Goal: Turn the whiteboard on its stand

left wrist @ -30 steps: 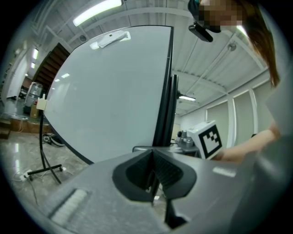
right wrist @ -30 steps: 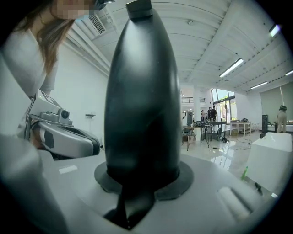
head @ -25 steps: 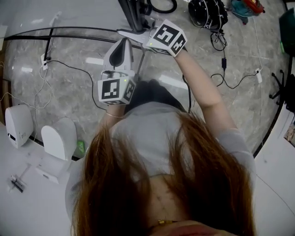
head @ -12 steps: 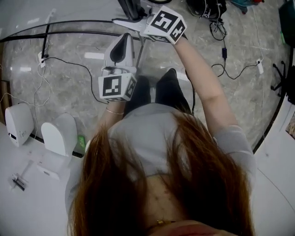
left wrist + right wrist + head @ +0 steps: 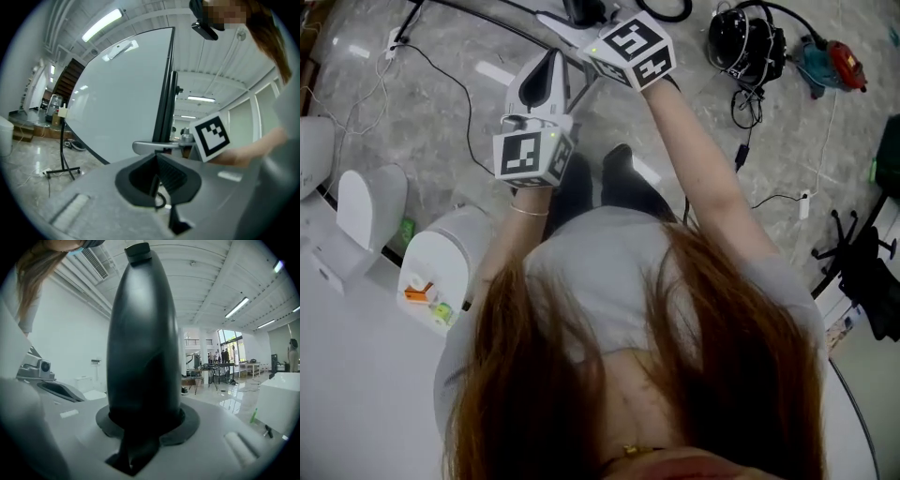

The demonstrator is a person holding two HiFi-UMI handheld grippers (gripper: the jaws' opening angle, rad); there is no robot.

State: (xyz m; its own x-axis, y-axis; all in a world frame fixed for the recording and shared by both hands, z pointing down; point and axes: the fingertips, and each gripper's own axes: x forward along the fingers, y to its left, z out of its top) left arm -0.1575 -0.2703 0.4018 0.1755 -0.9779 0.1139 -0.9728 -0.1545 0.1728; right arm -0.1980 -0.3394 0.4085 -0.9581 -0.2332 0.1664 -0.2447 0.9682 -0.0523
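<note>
Upright before the person, the whiteboard stands almost edge-on in the left gripper view. Its white face runs away to the left and its dark side frame rises through the middle. A second dark bar with a small knob, just behind that frame, is probably the stand; its foot I cannot make out.

Taking the board by its outer edge makes sense, since a modest pull that far from the pivot should swing the panel round.

The right hand-held gripper lies level across that frame. Its own view is filled by the dark frame rising from between its jaws, so I read it as clamped on the whiteboard at a partly open width. Its jaws have just been opening a little, yet the frame sits between them and the pads appear to press on it.

The left hand-held gripper hangs just short of the right one. It points at the same edge without touching it. Its jaws look drawn together with nothing between them, and it is likely there to steady or push the panel.

By my judgement the turn is starting or under way, not finished.

Beyond the whiteboard and the two hand-held grippers lies a grey marbled floor. At the person's lower left a white tabletop carries a white rounded device.
</note>
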